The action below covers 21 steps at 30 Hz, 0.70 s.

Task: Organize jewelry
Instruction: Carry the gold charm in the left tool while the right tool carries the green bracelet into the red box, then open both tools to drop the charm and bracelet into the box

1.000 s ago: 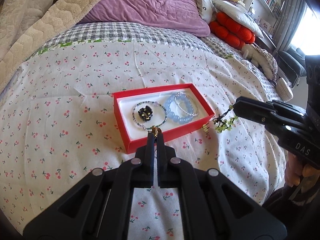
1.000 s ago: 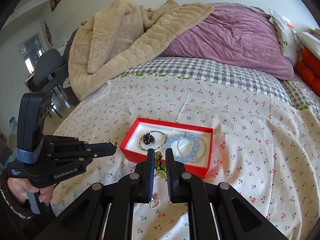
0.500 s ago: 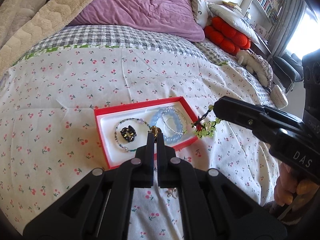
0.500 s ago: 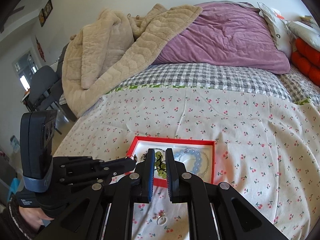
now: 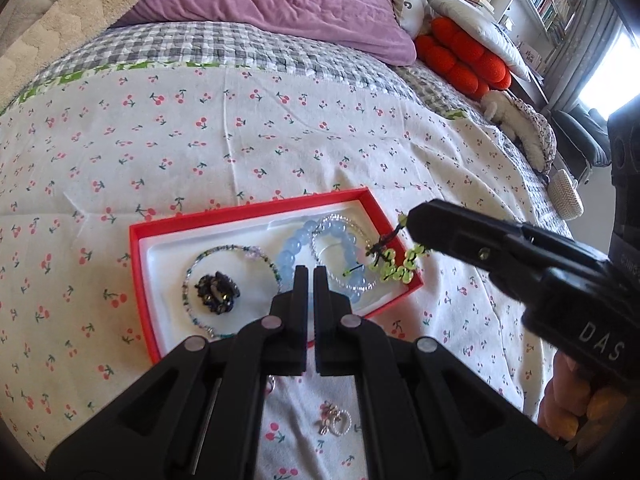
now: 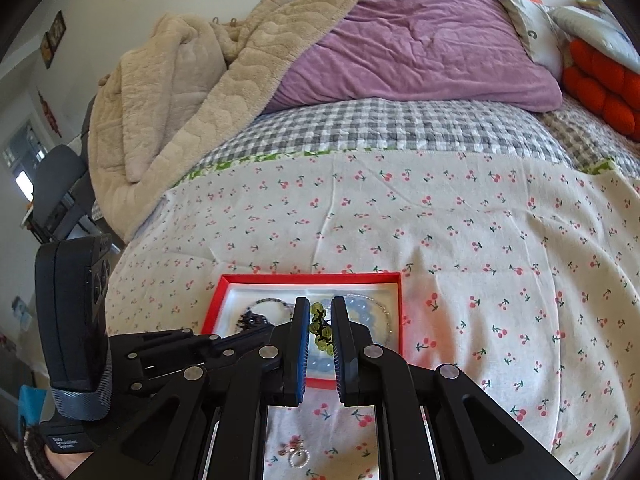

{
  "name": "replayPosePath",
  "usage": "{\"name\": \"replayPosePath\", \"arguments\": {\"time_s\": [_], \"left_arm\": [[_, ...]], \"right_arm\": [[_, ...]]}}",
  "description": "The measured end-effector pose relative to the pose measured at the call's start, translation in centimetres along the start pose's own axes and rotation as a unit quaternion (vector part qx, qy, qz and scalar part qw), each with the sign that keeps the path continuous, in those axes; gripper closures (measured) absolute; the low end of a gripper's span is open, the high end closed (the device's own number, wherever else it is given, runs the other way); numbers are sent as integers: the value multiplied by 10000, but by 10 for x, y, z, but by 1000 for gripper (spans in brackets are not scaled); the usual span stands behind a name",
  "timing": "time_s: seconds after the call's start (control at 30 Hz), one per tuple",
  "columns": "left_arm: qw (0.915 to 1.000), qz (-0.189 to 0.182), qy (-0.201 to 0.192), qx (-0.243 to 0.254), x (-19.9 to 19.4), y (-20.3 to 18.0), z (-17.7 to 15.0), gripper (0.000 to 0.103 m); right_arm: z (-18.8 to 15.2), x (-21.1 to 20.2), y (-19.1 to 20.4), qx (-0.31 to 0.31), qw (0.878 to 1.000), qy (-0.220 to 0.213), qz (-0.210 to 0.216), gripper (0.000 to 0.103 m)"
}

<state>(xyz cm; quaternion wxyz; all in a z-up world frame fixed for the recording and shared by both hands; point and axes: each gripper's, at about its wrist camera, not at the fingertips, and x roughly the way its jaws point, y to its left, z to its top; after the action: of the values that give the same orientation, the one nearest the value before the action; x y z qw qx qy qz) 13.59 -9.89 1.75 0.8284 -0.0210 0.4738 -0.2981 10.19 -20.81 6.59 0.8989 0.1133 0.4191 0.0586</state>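
Your right gripper (image 6: 320, 322) pinches the green bracelet (image 5: 394, 266) over the red box (image 5: 256, 211); your left gripper (image 5: 307, 276), closed and empty, alone shows it dangling beside the blue bracelet (image 5: 294, 250).

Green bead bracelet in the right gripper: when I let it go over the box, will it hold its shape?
Probably not. The green bead bracelet hangs bunched from the right gripper, so it looks floppy and light. Its round beads may slide toward the blue bead bracelet in the red box.
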Motion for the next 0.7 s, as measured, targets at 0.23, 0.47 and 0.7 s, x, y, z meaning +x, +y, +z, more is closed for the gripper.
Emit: {"name": "replayPosePath", "arguments": {"time_s": [0.23, 0.47, 0.7], "left_arm": [[9999, 65, -10, -106, 10, 6, 7, 100], [9998, 93, -97, -123, 4, 8, 9, 100], [9996, 188, -232, -12, -15, 8, 6, 77]], "right_arm": [[4, 14, -10, 174, 9998, 114, 38, 92], [6, 20, -14, 206, 9996, 178, 58, 91], [8, 16, -21, 338, 9990, 208, 184, 87]]}}
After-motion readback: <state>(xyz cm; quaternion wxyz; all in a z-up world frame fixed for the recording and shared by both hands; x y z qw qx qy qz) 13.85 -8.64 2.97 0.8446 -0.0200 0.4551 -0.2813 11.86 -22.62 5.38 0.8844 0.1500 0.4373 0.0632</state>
